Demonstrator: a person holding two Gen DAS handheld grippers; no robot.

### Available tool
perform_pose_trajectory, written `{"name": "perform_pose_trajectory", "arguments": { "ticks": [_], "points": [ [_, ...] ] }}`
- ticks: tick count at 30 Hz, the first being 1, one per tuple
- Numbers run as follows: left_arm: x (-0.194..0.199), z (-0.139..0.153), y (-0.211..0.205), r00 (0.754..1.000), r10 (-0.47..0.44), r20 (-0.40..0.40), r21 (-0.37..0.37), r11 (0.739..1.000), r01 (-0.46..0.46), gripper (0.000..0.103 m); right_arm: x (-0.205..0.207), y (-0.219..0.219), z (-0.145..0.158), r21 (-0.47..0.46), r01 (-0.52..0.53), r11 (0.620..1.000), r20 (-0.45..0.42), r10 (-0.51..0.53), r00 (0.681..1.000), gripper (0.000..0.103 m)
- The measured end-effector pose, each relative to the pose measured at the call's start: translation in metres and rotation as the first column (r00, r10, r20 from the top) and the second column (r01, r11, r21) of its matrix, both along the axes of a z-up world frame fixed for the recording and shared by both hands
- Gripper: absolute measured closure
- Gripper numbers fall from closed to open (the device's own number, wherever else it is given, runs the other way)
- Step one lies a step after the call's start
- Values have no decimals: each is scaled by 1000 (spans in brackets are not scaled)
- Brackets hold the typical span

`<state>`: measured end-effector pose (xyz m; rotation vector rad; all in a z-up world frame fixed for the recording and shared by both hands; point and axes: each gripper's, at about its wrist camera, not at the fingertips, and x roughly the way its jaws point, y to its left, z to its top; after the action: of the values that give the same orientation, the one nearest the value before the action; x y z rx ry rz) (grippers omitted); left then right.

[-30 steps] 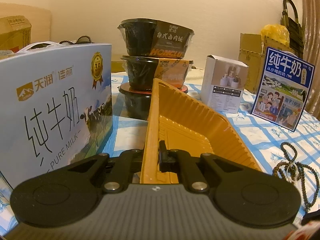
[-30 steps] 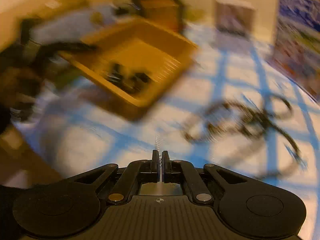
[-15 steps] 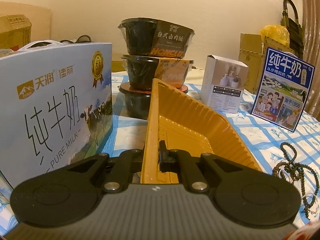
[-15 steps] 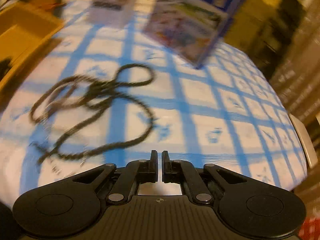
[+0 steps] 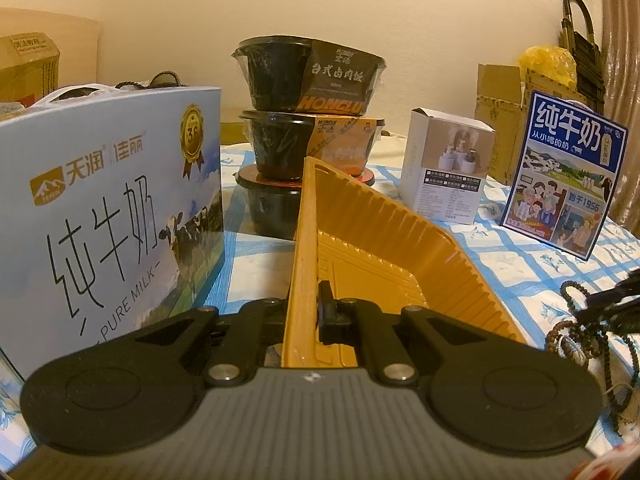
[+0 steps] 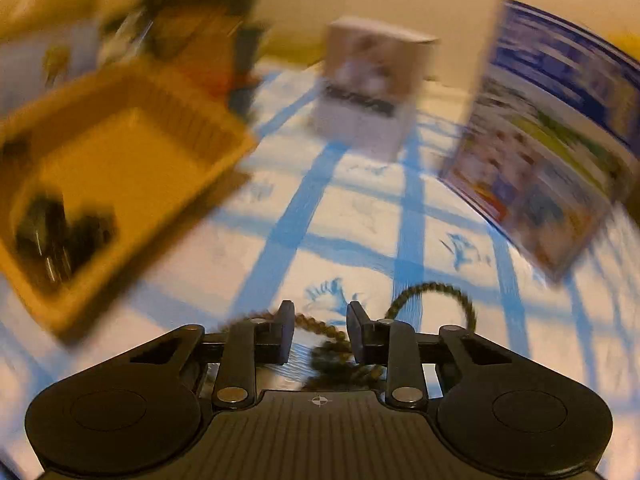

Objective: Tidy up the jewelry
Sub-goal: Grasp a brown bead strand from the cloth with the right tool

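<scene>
Left wrist view: left tongs (image 5: 310,312) clamp the thin ribbed wall of the orange plastic tray (image 5: 400,240), tilted on the checked table (image 5: 520,264). Dark round beads (image 5: 576,320) lie coiled at right, partly cut off. Right tongs (image 6: 318,330) have just been opening; beads (image 6: 332,336) lie between the jaws, untouched. Blur hides the dark items in the tray (image 6: 120,152).

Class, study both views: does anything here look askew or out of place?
Yes. The yellow tray sits tilted, one wall pinched by the left hand-held gripper. The bead necklace lies tangled on the checked tablecloth, outside the tray.
</scene>
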<state>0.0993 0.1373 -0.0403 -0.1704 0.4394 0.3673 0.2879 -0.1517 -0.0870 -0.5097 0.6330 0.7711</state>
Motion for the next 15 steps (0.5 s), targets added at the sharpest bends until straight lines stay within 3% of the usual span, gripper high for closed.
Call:
{"name": "perform_pose_trajectory", "arguments": {
  "ticks": [3, 6, 8, 11, 15],
  "points": [
    [0, 0, 1, 1000, -1, 2, 1, 1000, 1, 97, 6, 6, -4, -66, -114, 991, 19, 115, 993, 74],
    [1, 0, 1, 1000, 1, 0, -6, 1000, -1, 97, 8, 19, -19, -206, -179, 962, 51, 193, 980, 74],
    [1, 0, 1, 1000, -2, -1, -1, 1000, 2, 97, 8, 21, -29, -242, -216, 946, 42, 233, 972, 74],
    [1, 0, 2, 1000, -3, -1, 0, 1000, 3, 97, 25, 21, -29, -162, -205, 965, -44, 200, 979, 77],
    [2, 1, 2, 1000, -2, 2, 1, 1000, 2, 97, 36, 16, -26, -82, -180, 980, -119, 170, 978, 96]
  ]
}}
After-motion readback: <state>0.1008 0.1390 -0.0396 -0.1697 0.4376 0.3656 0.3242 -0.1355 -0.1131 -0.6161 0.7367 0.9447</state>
